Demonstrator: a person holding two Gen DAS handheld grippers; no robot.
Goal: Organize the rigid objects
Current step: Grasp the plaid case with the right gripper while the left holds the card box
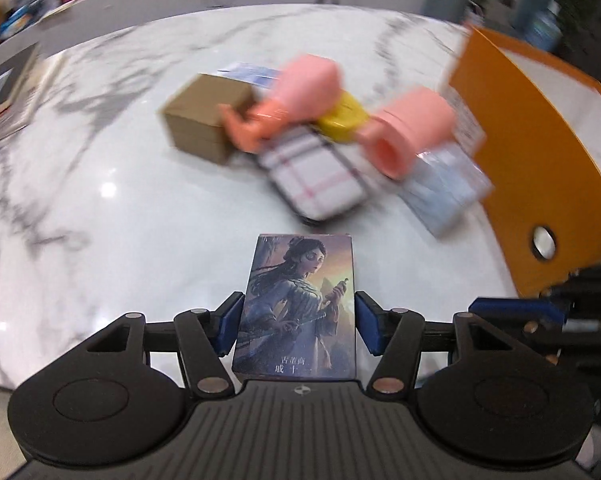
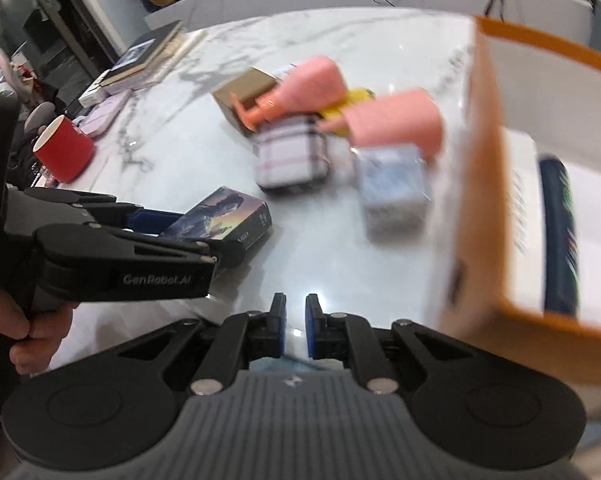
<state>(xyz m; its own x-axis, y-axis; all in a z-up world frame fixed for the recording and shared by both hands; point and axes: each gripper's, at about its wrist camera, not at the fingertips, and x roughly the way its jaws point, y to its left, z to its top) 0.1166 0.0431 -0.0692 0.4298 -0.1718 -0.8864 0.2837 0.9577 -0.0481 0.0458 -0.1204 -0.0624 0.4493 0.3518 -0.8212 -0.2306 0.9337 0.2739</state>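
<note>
My left gripper (image 1: 298,326) is shut on a small illustrated card box (image 1: 298,304) with a painted woman on its lid, held just above the marble table (image 1: 100,220). The right wrist view shows the same left gripper (image 2: 204,236) gripping that box (image 2: 224,216). My right gripper (image 2: 295,326) is nearly closed with nothing between its pads. A pile lies ahead: a brown carton (image 1: 200,120), two pink cups (image 1: 308,84) (image 1: 408,132), a yellow round object (image 1: 342,118), a plaid case (image 1: 314,172) and a pale blue packet (image 1: 444,188).
An orange-edged box (image 2: 512,208) stands at the right, with a dark flat item (image 2: 560,232) inside it. A red mug (image 2: 64,148) and stacked books (image 2: 140,60) sit at the table's left edge.
</note>
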